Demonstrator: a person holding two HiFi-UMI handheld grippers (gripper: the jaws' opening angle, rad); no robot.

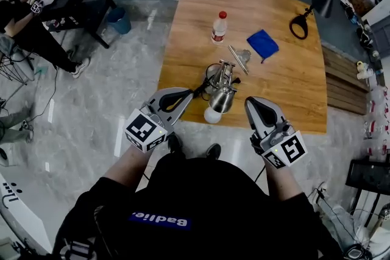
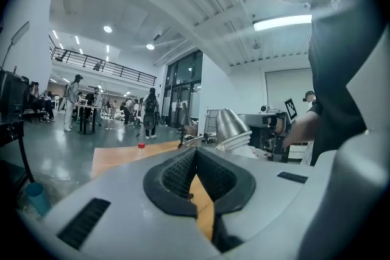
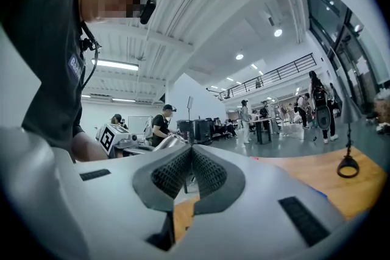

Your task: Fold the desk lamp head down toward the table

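Observation:
The desk lamp (image 1: pixel 220 89) stands near the table's front edge, its metal shade tilted toward me and a white bulb (image 1: pixel 212 114) at its mouth. My left gripper (image 1: pixel 187 94) is just left of the shade, shut and empty. My right gripper (image 1: pixel 253 101) is a little to the lamp's right, also shut with nothing in it. From the left gripper view the shiny lamp shade (image 2: pixel 232 125) rises beyond the closed left gripper (image 2: pixel 196 152). In the right gripper view the lamp shade (image 3: pixel 159 144) shows just past the closed right gripper (image 3: pixel 191 149).
On the wooden table (image 1: pixel 286 88) stand a red-capped bottle (image 1: pixel 219 27), a blue cloth (image 1: pixel 262 43), a metal rod (image 1: pixel 238 59) and a black loop-shaped tool (image 1: pixel 299 25). A dark desk with a seated person (image 1: pixel 30 27) is at far left, next to a blue bin (image 1: pixel 120 20).

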